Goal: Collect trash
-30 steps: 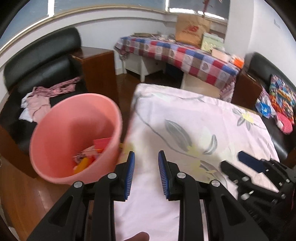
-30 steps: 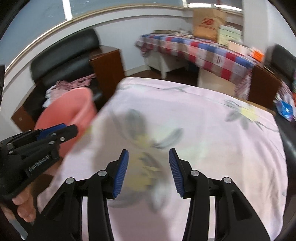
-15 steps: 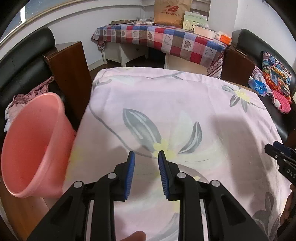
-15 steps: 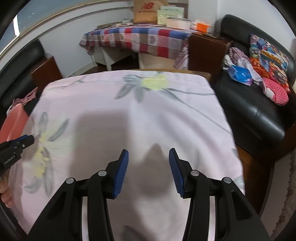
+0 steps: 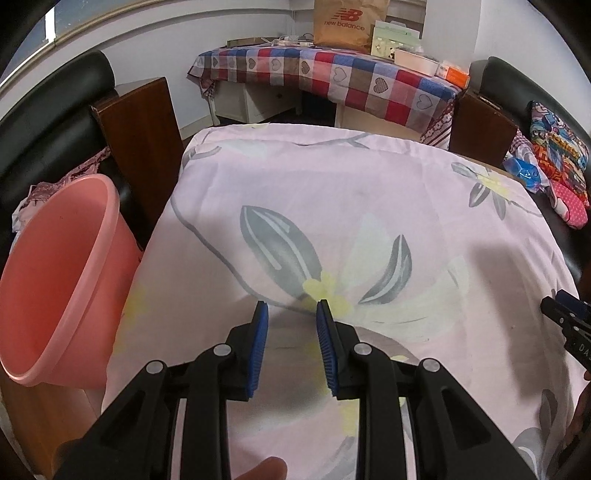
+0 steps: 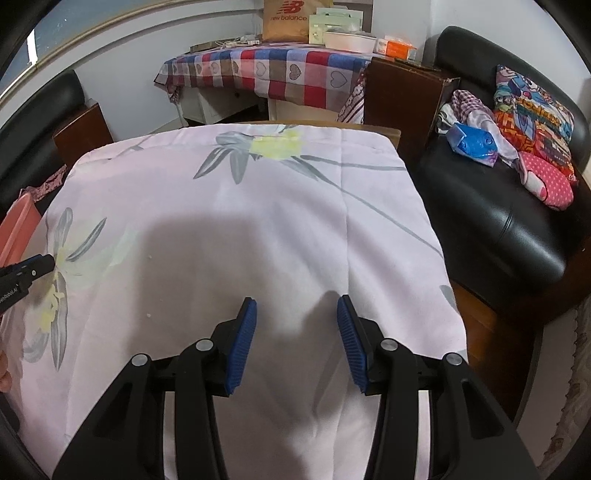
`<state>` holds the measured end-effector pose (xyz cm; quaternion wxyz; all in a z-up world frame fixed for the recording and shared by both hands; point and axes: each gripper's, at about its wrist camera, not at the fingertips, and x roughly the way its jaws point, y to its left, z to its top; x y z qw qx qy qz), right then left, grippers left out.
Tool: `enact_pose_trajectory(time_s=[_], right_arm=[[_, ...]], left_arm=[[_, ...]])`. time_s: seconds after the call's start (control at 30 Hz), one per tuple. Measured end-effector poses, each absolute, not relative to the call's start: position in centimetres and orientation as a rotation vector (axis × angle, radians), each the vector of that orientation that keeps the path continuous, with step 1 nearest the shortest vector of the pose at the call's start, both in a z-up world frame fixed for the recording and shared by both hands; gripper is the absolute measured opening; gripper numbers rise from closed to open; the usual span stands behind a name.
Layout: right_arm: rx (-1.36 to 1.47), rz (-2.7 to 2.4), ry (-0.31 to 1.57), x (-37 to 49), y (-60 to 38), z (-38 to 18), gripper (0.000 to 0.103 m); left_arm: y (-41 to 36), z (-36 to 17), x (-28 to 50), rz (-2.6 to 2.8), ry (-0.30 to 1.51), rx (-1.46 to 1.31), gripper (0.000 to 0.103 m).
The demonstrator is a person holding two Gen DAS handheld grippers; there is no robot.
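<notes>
Two black sofas flank a table under a pale pink floral cloth, bare of litter, as a pink bin stands tilted at its left edge. Over the cloth hover the left gripper and right gripper, blue-padded jaws parted and holding nothing.

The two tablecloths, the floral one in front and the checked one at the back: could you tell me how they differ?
The floral cloth is pale pink with grey and yellow flowers and lies bare; the checked cloth has red, blue and brown squares and carries a paper bag and boxes. Both drape over their tables' edges.
</notes>
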<state>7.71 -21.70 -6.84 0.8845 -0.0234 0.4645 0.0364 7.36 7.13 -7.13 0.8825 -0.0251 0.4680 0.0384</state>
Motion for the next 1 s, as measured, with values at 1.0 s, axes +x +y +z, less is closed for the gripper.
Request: enact_pose_trajectory(time_s=[1.0], right_arm=[[-0.017, 0.102, 0.942, 6.6, -19.0, -5.9, 0.061]], left_arm=[[7.4, -6.2, 6.0, 0.121, 0.917, -0.069, 0.027]])
